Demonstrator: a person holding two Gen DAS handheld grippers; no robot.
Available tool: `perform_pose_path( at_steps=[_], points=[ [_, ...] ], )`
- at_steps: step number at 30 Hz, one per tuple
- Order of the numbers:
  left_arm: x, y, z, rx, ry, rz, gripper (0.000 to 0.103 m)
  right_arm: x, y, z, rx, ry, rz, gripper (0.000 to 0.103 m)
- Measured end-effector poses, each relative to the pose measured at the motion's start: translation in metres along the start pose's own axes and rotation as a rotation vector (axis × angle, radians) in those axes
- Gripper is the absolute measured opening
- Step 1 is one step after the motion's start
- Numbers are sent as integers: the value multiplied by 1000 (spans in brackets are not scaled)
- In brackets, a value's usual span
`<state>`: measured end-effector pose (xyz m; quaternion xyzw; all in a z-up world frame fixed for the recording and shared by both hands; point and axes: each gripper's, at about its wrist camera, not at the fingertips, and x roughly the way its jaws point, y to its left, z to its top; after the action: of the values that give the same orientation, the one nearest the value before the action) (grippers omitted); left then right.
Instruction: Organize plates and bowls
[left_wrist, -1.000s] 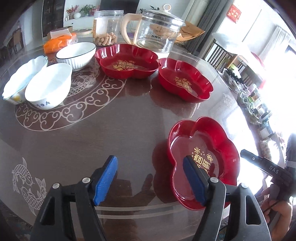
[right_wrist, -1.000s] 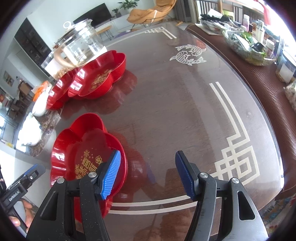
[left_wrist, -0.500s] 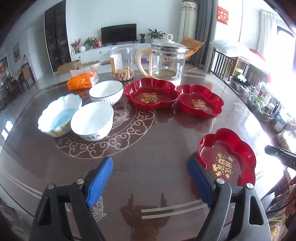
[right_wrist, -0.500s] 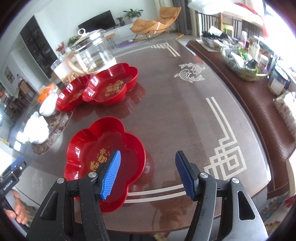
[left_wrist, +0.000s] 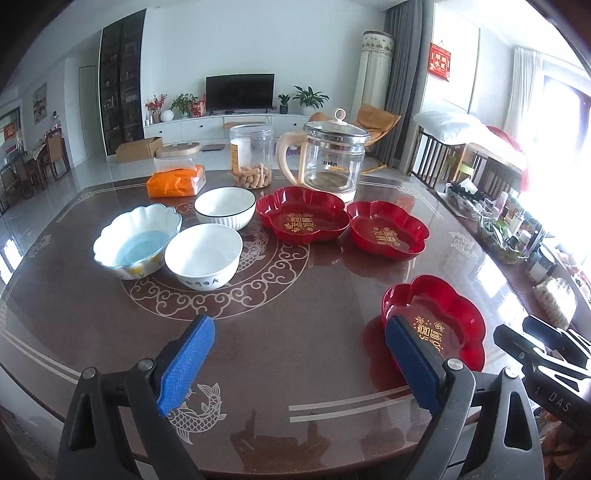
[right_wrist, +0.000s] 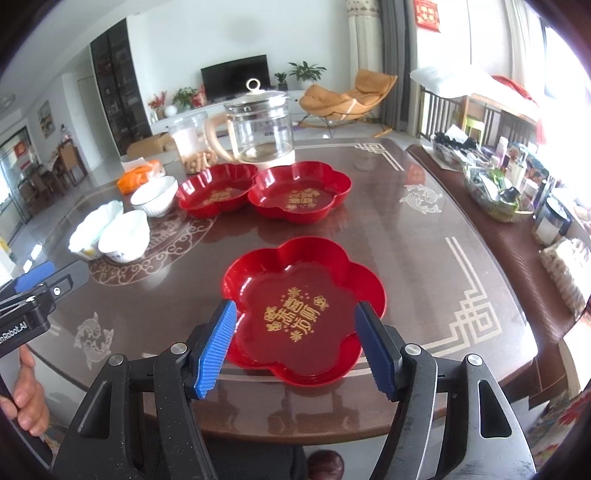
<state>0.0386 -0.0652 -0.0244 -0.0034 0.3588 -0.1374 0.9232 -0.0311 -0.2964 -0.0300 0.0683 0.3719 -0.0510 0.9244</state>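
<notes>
Near red plate (right_wrist: 303, 314) sits alone at the table's (right_wrist: 406, 251) near edge, dead ahead of the right gripper (right_wrist: 295, 347) and framed between its pads; no contact visible. From the left gripper (left_wrist: 295, 365) the same plate lies off to the right, outside its pad line. Right hand is nearer; my call is it takes this one. Plate is lobed, no long axis.

Both sets of jaws have just been opening; each stands apart with nothing clamped.

Other two red plates (right_wrist: 258, 194) touch at the far side, empty. Three bowls (left_wrist: 173, 236) cluster left; all appear empty, one blue inside.
</notes>
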Motion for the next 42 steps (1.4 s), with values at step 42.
perform_pose_path(
  at_steps=[42],
  points=[
    [1,83,-72,-118,145,93,94,-25,58,-22,-59,-108,-5,75]
  ],
)
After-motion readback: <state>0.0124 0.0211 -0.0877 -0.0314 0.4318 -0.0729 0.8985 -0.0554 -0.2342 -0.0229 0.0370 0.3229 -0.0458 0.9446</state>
